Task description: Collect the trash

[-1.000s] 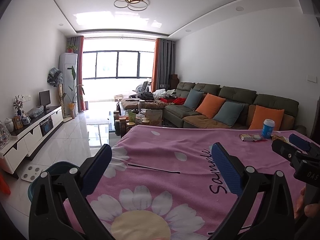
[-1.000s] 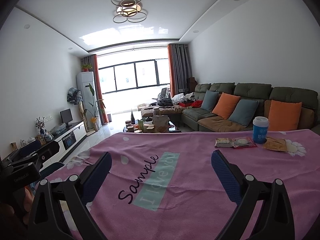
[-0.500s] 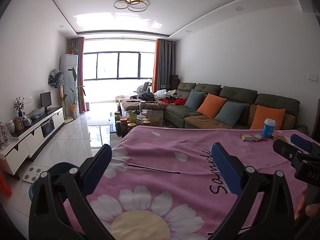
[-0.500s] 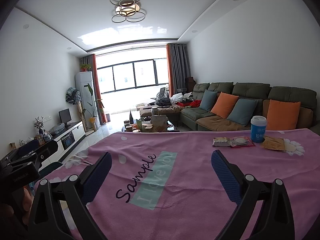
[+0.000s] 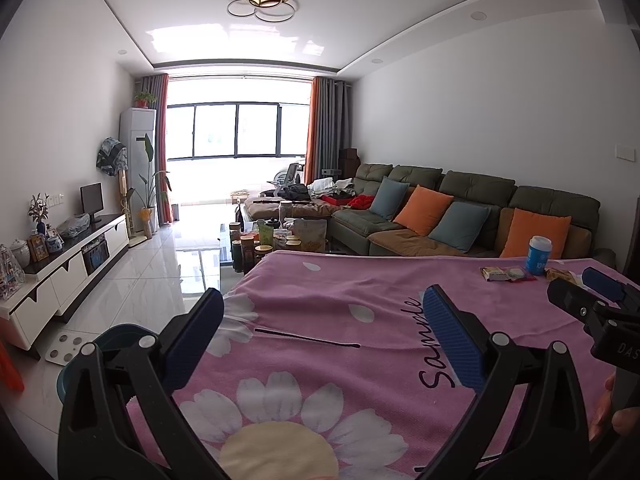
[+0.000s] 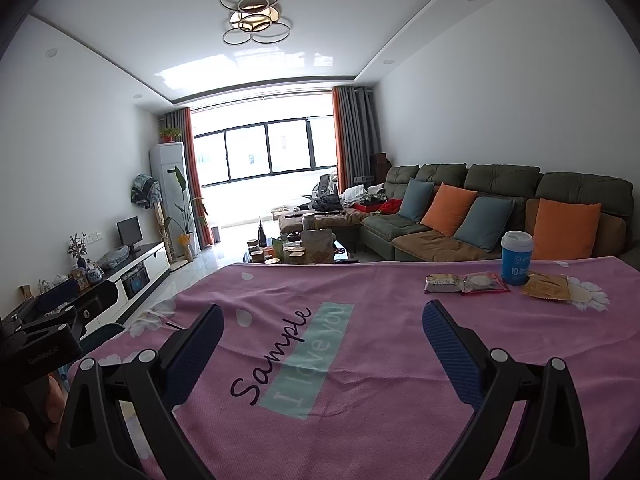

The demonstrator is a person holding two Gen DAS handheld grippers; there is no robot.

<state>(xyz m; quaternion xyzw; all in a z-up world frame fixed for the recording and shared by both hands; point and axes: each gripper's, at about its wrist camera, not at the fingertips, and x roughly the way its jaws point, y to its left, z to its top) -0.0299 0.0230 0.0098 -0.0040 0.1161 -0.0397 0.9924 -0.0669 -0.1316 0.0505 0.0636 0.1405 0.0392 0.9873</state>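
A table is covered by a pink flowered cloth (image 6: pixel 400 344). At its far right are set 1 blue cup (image 6: pixel 516 257), 2 snack packets (image 6: pixel 466 283) and 1 brown wrapper (image 6: pixel 545 291).

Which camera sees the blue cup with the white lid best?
The right wrist view: the blue cup stands bigger and nearer there, between the snack wrappers. In the left wrist view it is small, far off near the right edge.
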